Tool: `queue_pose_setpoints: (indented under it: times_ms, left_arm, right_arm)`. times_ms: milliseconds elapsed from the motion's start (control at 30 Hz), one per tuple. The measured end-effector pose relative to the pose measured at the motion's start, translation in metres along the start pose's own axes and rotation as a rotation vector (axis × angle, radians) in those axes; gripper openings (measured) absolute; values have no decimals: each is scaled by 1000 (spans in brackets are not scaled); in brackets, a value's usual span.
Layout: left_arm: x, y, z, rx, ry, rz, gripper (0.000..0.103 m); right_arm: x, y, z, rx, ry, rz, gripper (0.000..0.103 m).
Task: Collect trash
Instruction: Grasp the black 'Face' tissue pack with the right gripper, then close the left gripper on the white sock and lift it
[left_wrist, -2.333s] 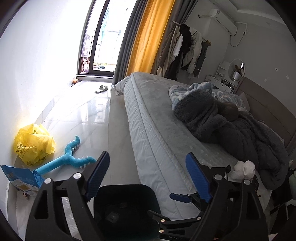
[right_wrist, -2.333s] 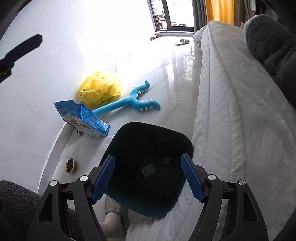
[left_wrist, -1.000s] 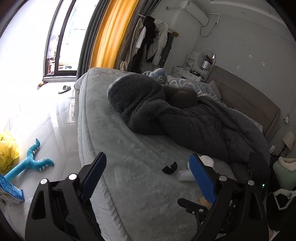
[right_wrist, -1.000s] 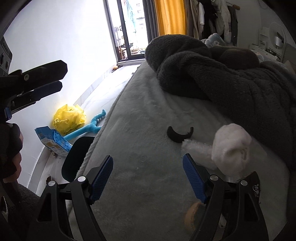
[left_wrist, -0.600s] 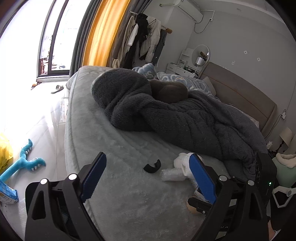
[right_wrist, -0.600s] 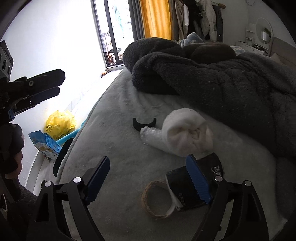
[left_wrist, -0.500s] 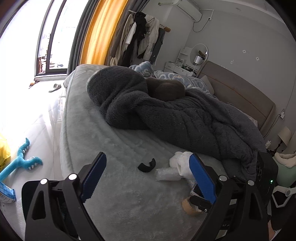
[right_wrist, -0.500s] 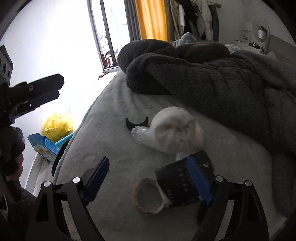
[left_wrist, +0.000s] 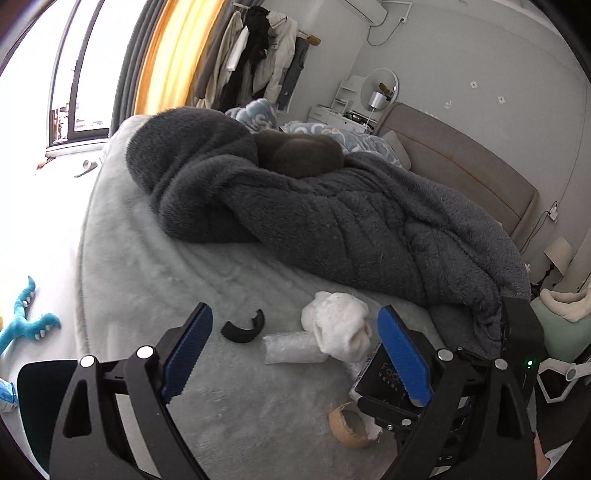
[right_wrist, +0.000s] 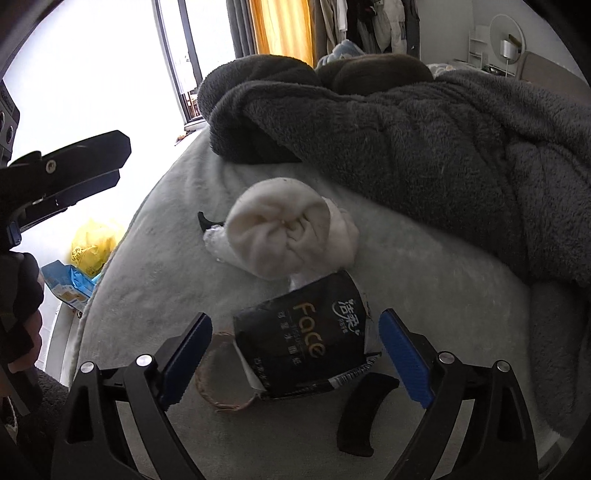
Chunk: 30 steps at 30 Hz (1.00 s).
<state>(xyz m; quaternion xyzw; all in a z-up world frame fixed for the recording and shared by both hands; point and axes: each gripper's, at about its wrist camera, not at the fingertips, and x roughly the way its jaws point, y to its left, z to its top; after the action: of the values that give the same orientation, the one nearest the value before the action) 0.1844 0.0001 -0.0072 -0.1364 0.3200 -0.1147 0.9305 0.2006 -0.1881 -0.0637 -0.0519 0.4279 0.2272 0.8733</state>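
- Currently nothing collected: all trash lies on the grey bed (right_wrist: 424, 295), near the dark blanket (right_wrist: 443, 129).
- White cloth bundle (right_wrist: 280, 236), untouched, beside a clear plastic wrap (left_wrist: 291, 347).
- Black tissue pack (right_wrist: 306, 339): between my right gripper's (right_wrist: 295, 354) spread fingers, no contact yet.
- Tape ring (right_wrist: 221, 373) touching the pack; 2 black curved pieces remain.
- My left gripper (left_wrist: 295, 354): spread wide, empty, hovering.

Right gripper (right_wrist: 295, 354): now low over the bed (right_wrist: 424, 288), jaws wide either side of the black tissue pack (right_wrist: 303, 343); earlier above the dark bin on the floor. Left gripper (left_wrist: 295, 354): likewise swung from floor to bed, facing the white cloth bundle (left_wrist: 338, 325).
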Motion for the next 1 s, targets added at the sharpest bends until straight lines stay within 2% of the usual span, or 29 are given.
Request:
queue_pose_setpoints:
  times_ms: [567,600,667,1000]
  left_arm:
    - [51,-16,-4,-18,95,-36,92]
    - [53,-18,-4,-17,99,-37,92]
    - [58,-20,-6,-14,106,-39,91]
    - [72,-32,-8,19,120,-48,85]
  right_arm:
    - [19,-14,-4,27,48,43,93]
    - [20,-16,-5,31,50,44,92]
    - [21,-21,-7,44,51,54,83]
    - [8,-35,-8,67,17,61,82]
